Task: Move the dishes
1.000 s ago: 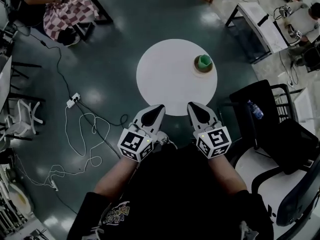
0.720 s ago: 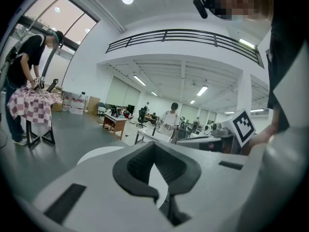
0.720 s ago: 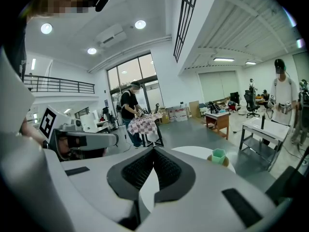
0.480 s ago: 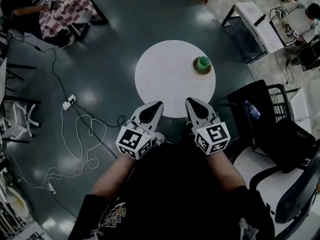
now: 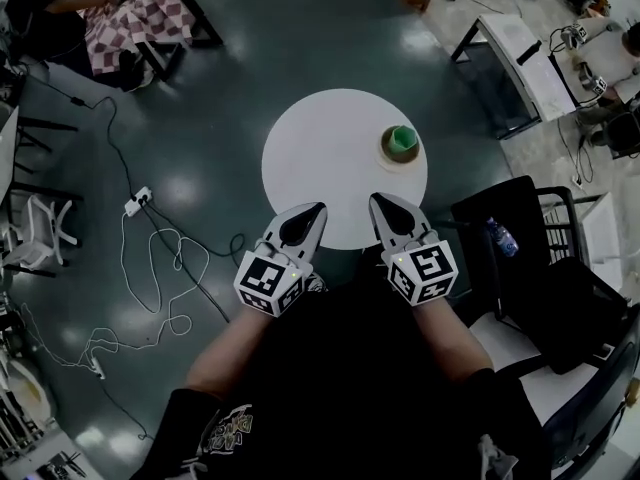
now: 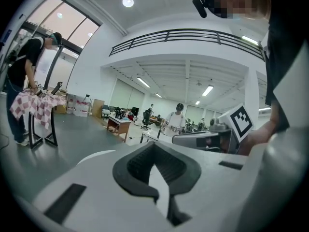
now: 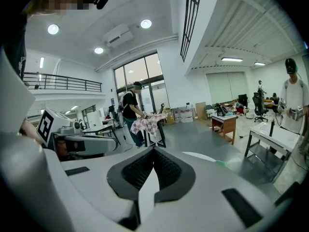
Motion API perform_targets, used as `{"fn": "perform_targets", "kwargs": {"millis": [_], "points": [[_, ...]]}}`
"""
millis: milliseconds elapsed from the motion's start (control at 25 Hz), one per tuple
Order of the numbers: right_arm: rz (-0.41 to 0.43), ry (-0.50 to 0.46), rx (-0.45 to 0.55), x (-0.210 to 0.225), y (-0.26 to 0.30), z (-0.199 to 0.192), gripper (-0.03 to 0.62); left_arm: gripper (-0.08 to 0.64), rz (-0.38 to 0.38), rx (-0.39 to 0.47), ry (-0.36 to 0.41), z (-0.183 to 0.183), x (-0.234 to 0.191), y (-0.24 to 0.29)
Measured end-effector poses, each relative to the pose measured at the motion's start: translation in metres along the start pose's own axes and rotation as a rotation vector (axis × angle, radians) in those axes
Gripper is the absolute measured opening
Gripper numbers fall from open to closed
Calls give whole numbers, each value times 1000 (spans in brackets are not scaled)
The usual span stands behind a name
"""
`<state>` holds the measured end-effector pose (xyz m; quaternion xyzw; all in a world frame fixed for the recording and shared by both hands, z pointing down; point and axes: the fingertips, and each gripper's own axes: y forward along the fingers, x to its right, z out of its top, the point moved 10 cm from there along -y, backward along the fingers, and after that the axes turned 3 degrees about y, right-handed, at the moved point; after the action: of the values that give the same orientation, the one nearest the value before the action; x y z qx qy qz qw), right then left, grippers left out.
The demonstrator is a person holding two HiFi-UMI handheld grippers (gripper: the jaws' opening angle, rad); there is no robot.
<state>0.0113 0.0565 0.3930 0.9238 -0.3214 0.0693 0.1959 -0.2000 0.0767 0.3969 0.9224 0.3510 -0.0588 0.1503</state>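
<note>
A green cup [image 5: 403,139] stands on a small tan plate [image 5: 388,154] at the right side of the round white table [image 5: 325,163]. My left gripper [image 5: 311,211] and right gripper [image 5: 381,203] hover side by side over the table's near edge, held close to my body. Both are shut with nothing in them, and their tips meet in the left gripper view [image 6: 155,146] and the right gripper view [image 7: 153,152]. The cup lies ahead and to the right of the right gripper. A strip of the table [image 7: 205,157] and a green speck of the cup [image 7: 219,164] show past the right jaws.
A black chair [image 5: 530,258] with a bottle [image 5: 497,236] on it stands right of the table. Cables [image 5: 160,268] and a power strip [image 5: 133,206] lie on the floor to the left. A desk [image 5: 520,53] stands at the far right, and a person at a checked cloth [image 5: 140,13] at the far left.
The head view has shifted slightly, so the table sits a little lower and further left. Both grippers stay shut in about the same place over the near edge.
</note>
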Motion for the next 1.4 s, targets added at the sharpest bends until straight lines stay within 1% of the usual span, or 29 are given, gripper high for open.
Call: {"fn": "perform_targets", "kwargs": {"millis": [240, 360, 680, 880, 920, 1000, 1120, 1280, 1400], "points": [[-16, 10, -19, 40, -2, 4, 21, 5, -19, -9, 13, 4, 8, 37], [-25, 13, -24, 58, 2, 4, 21, 5, -24, -13, 7, 2, 7, 55], [-31, -25, -46, 105, 8, 3, 23, 5, -54, -8, 35, 1, 13, 104], [-23, -43, -78, 137, 17, -3, 31, 5, -60, -19, 29, -4, 14, 134], [-19, -46, -87, 143, 20, -5, 49, 5, -61, -22, 28, -5, 13, 140], [-7, -51, -111, 157, 25, -9, 113, 5, -58, -26, 25, -7, 13, 150], [11, -79, -157, 178, 36, -16, 160, 5, -51, -35, 26, -9, 13, 163], [53, -140, -246, 206, 57, -30, 244, 5, -31, -51, 23, -16, 10, 180], [99, -195, -334, 227, 75, -41, 285, 5, -15, -57, 22, -17, 9, 193]]}}
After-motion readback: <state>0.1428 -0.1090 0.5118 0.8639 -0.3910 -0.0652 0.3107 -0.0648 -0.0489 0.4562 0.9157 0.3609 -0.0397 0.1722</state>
